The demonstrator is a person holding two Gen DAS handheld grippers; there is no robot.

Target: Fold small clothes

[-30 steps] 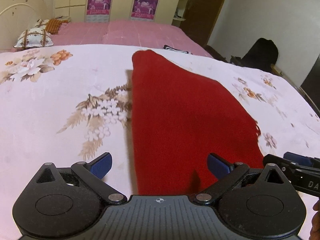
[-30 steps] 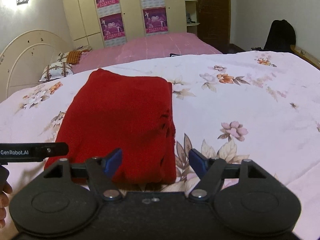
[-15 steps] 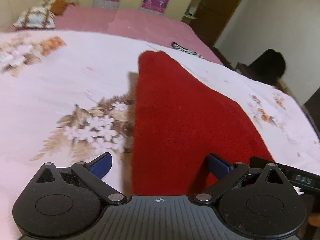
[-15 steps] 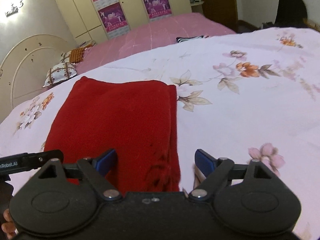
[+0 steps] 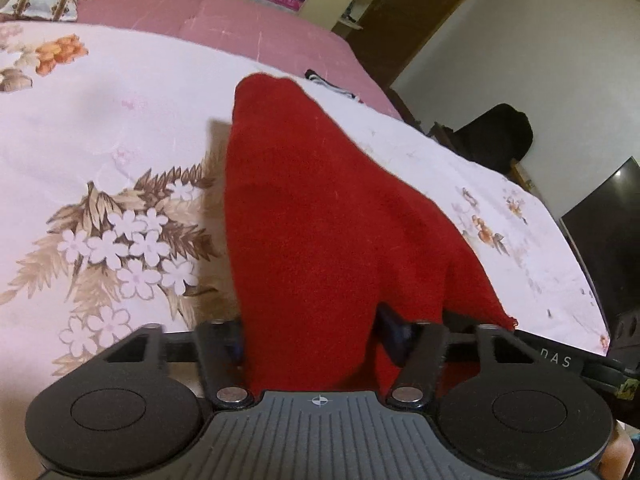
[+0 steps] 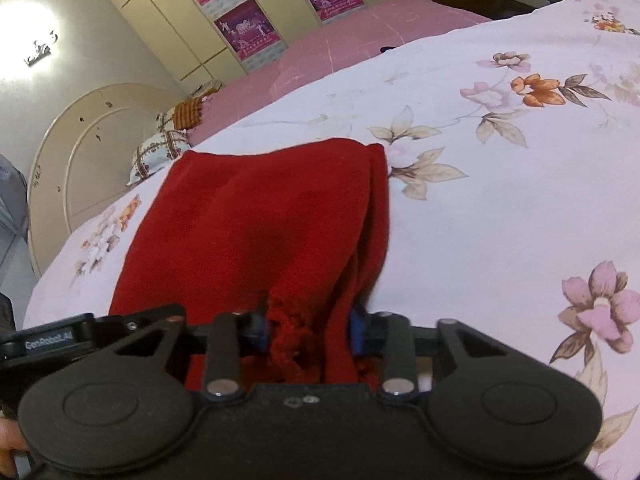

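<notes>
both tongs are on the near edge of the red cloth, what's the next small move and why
Probably finish closing, then lift the near edge and carry it toward the far edge. The left tongs and right tongs are both closing with the red cloth bunched between their pads, while its far part lies flat on the floral bedsheet.

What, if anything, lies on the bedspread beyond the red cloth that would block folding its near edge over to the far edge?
Nothing visible does. Both the left gripper and right gripper are closing on the red cloth at its near edge, and only floral bedspread surrounds it.
</notes>
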